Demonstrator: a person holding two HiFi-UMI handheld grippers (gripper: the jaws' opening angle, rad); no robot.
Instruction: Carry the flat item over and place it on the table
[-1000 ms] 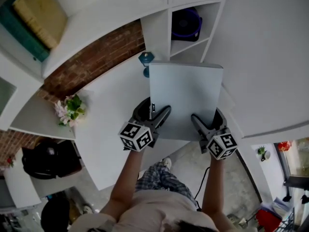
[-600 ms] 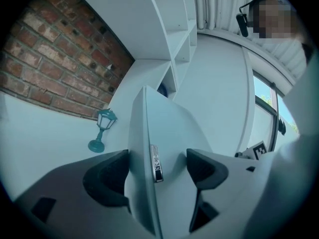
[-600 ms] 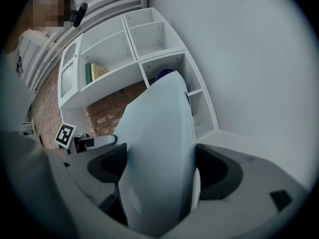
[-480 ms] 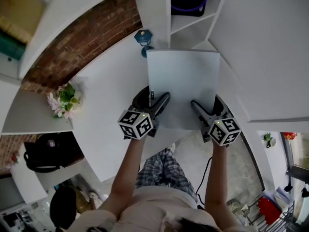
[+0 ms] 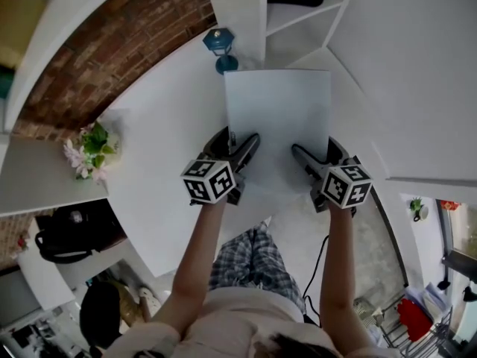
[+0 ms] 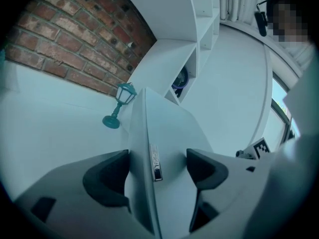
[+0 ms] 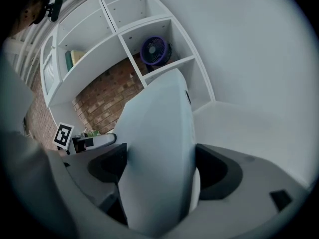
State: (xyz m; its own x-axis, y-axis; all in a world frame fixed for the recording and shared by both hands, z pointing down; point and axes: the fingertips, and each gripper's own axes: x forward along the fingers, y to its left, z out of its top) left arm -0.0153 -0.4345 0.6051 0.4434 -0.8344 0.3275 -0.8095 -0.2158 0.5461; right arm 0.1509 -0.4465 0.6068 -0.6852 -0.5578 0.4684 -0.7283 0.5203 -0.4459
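- Grey-white and flat, the panel [image 5: 277, 121] lies level in the head view. Its near edge is clamped at two points, by the left gripper [image 5: 237, 142] and the right gripper [image 5: 313, 151].
- Most of the panel reaches forward beyond both grippers, over the white table [image 5: 164, 162]. This view does not show whether it touches the tabletop.
- A small teal lantern [image 5: 218, 47] stands just past the panel's far left corner, ahead of the left gripper. A bunch of flowers [image 5: 88, 151] sits well out to that gripper's left.
- In the left gripper view, the left gripper [image 6: 157, 171] has its two dark jaws pressed against the panel [image 6: 164, 133], one on each face. A narrow metal-edged strip [image 6: 155, 162] on the panel's edge sits right between them.
- Ahead and slightly left of these jaws is the lantern [image 6: 119, 108], with the brick wall [image 6: 75, 39] behind it. The other gripper's marker cube [image 6: 260, 147] shows off to the right.
- In the right gripper view, the right gripper [image 7: 162, 168] likewise has its jaws shut on the panel [image 7: 159, 148], which fills the gap between them.
- Beyond these jaws a purple fan [image 7: 154, 50] sits in a white shelf compartment. The left gripper's marker cube [image 7: 63, 135] is out to the left.
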